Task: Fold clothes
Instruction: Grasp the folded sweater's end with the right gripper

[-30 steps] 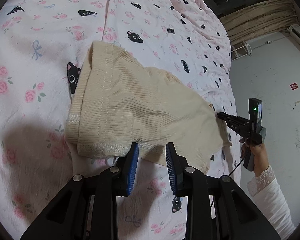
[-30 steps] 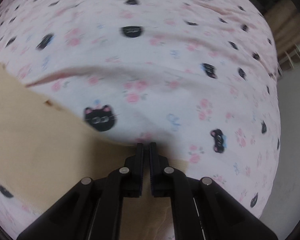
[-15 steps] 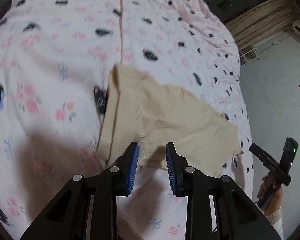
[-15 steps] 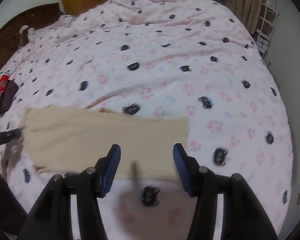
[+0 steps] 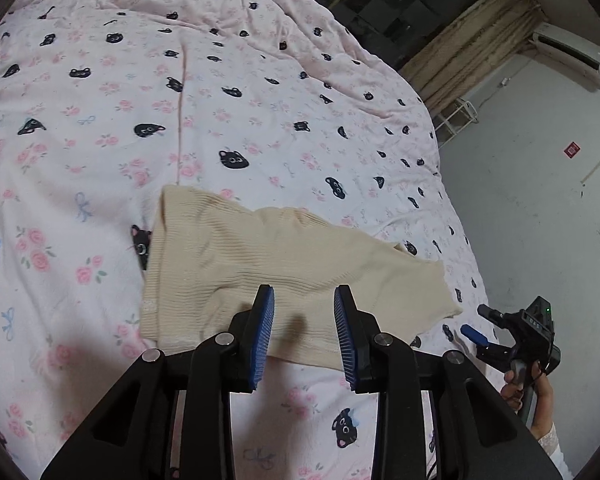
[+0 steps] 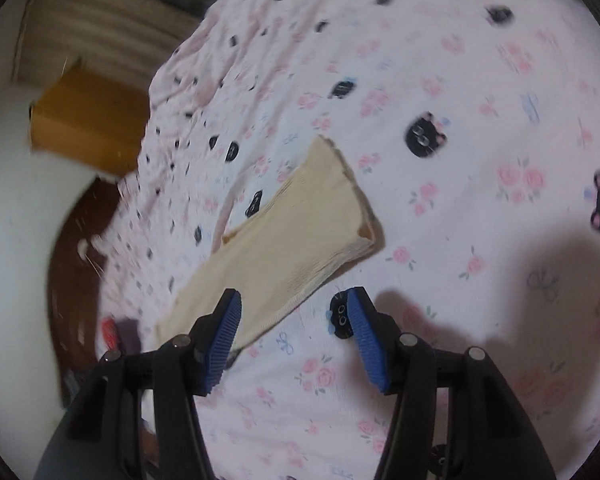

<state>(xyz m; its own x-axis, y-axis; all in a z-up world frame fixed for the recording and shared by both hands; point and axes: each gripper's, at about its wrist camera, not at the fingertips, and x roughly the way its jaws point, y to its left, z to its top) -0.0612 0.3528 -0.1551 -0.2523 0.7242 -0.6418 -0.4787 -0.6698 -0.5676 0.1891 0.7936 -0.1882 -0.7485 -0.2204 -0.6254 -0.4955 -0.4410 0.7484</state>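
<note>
Right gripper (image 6: pixel 294 336) released beige garment (image 5: pixel 260 264); both jaws wide, empty.

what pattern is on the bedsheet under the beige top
Pale pink bedsheet printed with black cat faces, pink roses and small blue bows; clearest in the left wrist view.

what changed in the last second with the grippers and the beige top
The right gripper, shut on the beige top a second ago, let go and pulled back open. The left gripper backed away too, open throughout. The top stayed folded on the bedspread.
</note>
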